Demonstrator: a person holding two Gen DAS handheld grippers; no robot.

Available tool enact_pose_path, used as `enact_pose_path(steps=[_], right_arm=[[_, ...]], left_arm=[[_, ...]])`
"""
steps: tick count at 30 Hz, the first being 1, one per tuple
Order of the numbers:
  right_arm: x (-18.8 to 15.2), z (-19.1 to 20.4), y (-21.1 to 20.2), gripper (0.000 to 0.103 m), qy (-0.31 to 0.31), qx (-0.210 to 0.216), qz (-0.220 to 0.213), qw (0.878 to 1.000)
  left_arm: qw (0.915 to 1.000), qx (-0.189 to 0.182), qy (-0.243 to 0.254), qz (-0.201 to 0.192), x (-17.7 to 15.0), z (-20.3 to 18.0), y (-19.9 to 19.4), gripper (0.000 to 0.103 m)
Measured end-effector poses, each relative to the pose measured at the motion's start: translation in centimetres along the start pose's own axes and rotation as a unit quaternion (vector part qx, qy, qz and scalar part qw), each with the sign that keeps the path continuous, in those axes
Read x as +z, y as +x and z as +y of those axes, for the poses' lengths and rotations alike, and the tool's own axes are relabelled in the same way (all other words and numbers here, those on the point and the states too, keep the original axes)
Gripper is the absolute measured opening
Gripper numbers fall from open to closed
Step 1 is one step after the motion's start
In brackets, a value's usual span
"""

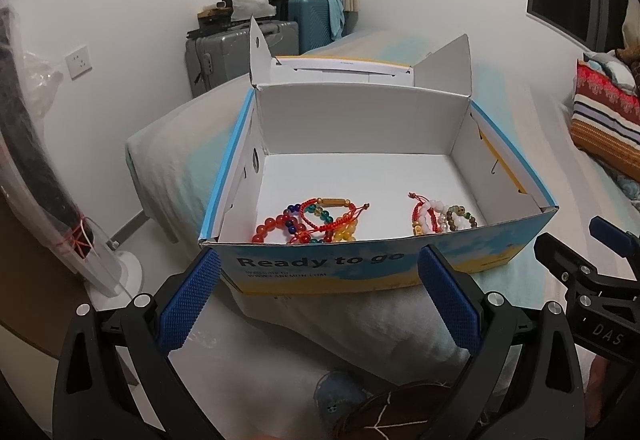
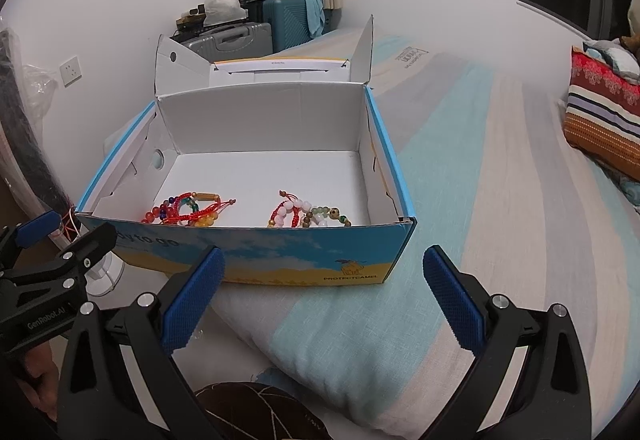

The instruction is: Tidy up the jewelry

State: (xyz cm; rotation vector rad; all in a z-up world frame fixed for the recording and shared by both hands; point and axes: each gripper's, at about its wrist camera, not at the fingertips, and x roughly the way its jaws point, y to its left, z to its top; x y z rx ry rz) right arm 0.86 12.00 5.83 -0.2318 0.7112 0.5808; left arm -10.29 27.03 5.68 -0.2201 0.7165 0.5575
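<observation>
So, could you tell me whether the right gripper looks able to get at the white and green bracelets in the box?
Probably yes. The right gripper is open and empty, the box has its lid folded back, and the white and green bracelets lie just behind the near wall, so it would likely go over that wall.

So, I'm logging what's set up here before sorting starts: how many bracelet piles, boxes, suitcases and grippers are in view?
Bracelet piles in the box: 2, a left pile and a right pile
Open cardboard box: 1
Suitcases by the wall: 2, a grey suitcase and a teal suitcase
Grippers: 2, left gripper and right gripper, both open
Total: 7
</observation>
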Motion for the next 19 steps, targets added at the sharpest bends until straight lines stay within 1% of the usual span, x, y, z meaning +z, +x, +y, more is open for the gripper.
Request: enact_pose_path(steps=[9,13,19], right_arm=[[-0.04,-0.06,0.01,0.095,-0.001,0.001,0.000,1.000],[-0.14,-0.09,0.09,0.095,0.000,0.000,0.001,1.000],[-0.17,-0.15,-0.02,0.095,0.000,0.000,0.001,1.000]], left_arm=[[1.0000,-0.003,0.000,0.000,-0.03,0.04,-0.11,0.097],[0.9998,-0.016,-0.005,0.007,0.04,0.03,0.02,0.097],[0.9999,-0.012,-0.003,0.002,0.07,-0.11,-0.15,0.097]])
